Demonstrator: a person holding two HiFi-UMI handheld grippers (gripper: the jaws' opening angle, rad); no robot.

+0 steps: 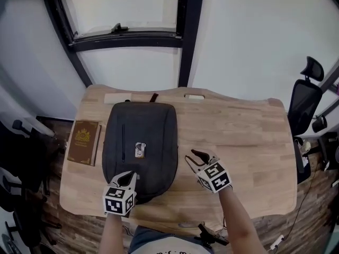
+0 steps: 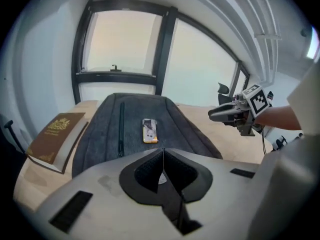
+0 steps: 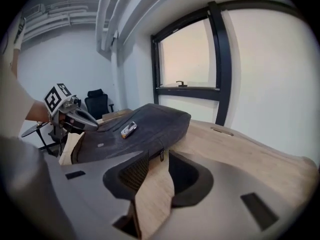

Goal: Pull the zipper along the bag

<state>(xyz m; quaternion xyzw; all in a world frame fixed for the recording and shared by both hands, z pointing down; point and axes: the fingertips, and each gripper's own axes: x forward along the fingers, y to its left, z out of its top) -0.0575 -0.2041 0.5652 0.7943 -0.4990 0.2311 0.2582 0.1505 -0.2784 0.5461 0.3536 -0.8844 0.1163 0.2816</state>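
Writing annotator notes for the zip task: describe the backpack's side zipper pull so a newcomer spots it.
Start at the dark grey backpack lying flat on the wooden table. Follow its side wall nearest the right gripper: a small dark zipper pull hangs from the seam there. Unlike the orange-edged badge and the long zip on the top face, it dangles off the side.

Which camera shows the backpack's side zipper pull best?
The right gripper view: the zipper pull hangs close and centred on the side of the backpack. The head and left gripper views show its top, not the pull.
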